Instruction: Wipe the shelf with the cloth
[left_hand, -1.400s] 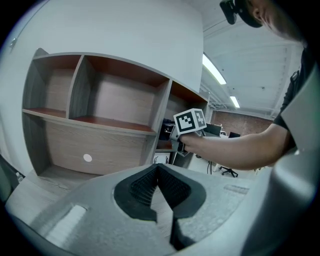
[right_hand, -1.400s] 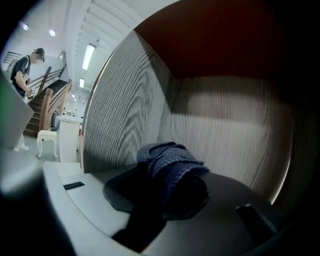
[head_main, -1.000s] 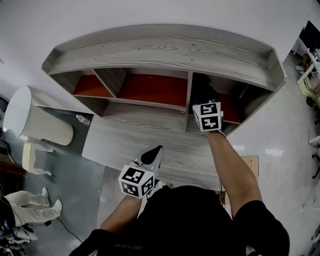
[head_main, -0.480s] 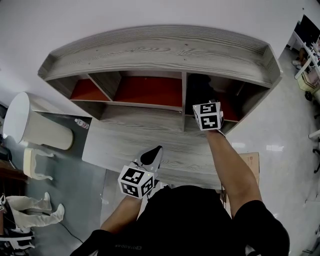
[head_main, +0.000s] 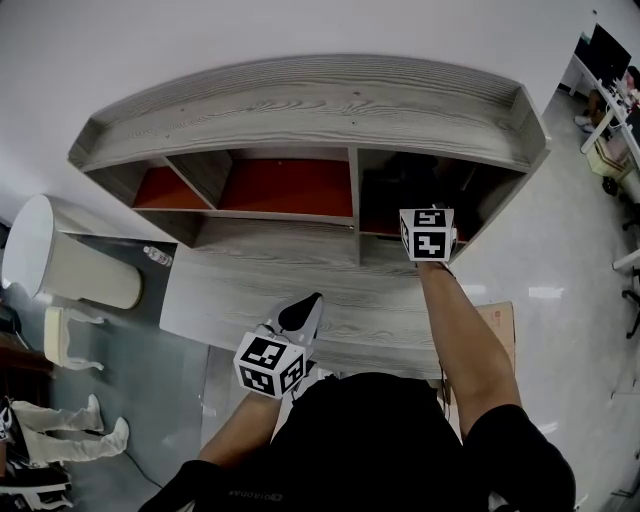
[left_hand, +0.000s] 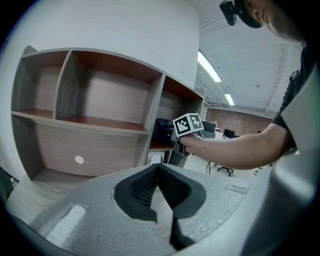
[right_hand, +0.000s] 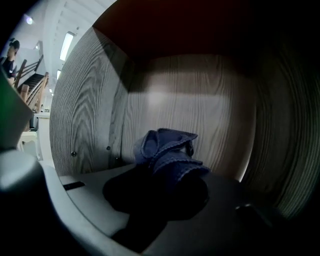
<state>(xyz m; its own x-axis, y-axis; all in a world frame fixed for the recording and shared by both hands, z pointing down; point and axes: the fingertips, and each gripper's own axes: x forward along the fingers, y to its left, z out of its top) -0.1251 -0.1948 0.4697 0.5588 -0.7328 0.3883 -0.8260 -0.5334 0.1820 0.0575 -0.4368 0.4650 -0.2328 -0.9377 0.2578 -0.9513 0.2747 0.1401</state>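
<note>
The grey wood-grain shelf unit (head_main: 310, 100) has red boards in its compartments (head_main: 285, 187). My right gripper (head_main: 430, 215) reaches into the dark right-hand compartment, and only its marker cube shows in the head view. In the right gripper view it (right_hand: 167, 172) is shut on a bunched blue cloth (right_hand: 167, 145), close to the compartment's wood-grain back wall (right_hand: 200, 100). My left gripper (head_main: 305, 308) hovers over the desk top in front of the shelf, its jaws (left_hand: 159, 172) shut with nothing between them. The left gripper view also catches the right gripper's cube (left_hand: 188, 124) at the compartment's mouth.
A grey desk top (head_main: 260, 285) runs below the shelf compartments. A white bin (head_main: 60, 255) stands on the floor at the left, with a small bottle (head_main: 157, 256) beside it. A cardboard box (head_main: 500, 325) lies behind my right arm. A person's legs (head_main: 60, 445) show at bottom left.
My right gripper has slid to the right inside the right-hand compartment with the cloth in it. The left gripper has stayed where it was.
</note>
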